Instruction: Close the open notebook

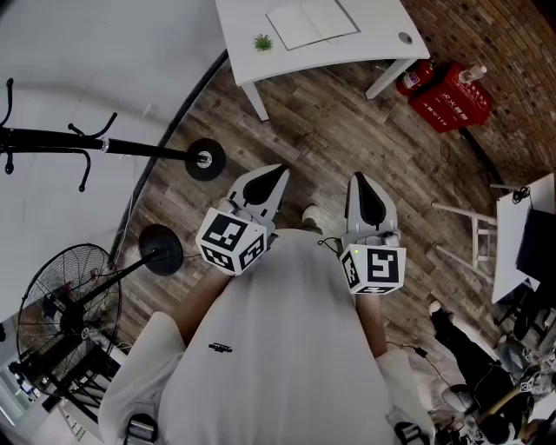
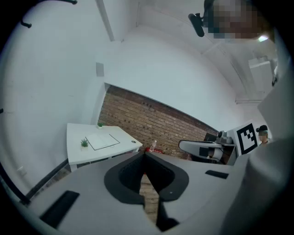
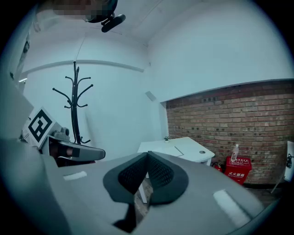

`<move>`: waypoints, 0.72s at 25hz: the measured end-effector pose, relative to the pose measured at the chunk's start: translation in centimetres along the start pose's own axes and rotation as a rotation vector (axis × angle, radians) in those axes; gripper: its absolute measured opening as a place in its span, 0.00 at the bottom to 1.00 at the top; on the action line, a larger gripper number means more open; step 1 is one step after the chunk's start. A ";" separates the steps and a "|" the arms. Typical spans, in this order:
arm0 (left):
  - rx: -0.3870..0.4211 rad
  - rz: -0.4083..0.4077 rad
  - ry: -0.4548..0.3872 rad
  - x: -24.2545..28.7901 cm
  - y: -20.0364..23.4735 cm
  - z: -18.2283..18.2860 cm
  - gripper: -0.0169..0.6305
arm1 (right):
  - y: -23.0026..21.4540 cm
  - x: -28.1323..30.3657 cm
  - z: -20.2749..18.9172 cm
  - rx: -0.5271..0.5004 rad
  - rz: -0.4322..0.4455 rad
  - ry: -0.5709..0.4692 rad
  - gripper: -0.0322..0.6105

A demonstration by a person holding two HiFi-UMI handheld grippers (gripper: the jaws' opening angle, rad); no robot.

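An open white notebook lies flat on a white table at the far end of the room, well away from both grippers. The notebook also shows small in the left gripper view, and its edge in the right gripper view. My left gripper is held in front of the person's chest, its jaws shut with nothing between them. My right gripper is beside it, also shut and empty. Both point over the wooden floor toward the table.
A small potted plant stands on the table left of the notebook. A red box with a bottle and a fire extinguisher sit right of the table. A black coat stand and a fan are at the left.
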State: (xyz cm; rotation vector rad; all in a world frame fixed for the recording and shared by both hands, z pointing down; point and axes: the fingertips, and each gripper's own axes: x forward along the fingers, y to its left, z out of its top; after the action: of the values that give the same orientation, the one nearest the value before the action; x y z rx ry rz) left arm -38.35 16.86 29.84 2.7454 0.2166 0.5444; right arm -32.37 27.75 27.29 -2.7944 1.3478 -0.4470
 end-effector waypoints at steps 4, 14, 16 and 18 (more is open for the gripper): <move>0.000 0.004 -0.003 0.9 -0.9 -0.1 0.03 | -1.2 -0.3 -0.4 0.006 0.006 0.005 0.06; 0.003 0.038 0.015 2.1 -3.0 -1.0 0.03 | -3.0 -1.6 0.0 0.016 0.078 -0.069 0.06; 0.005 0.044 0.015 2.7 -3.8 -1.2 0.03 | -3.9 -2.0 0.1 -0.027 0.072 -0.086 0.06; 0.009 0.052 0.017 3.2 -4.7 -1.4 0.03 | -5.1 -2.4 -0.4 -0.056 0.060 -0.079 0.06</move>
State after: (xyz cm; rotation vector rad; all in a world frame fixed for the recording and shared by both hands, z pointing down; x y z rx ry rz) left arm -36.35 22.32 30.57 2.7629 0.1530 0.5820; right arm -30.03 32.86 27.73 -2.7735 1.4449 -0.2981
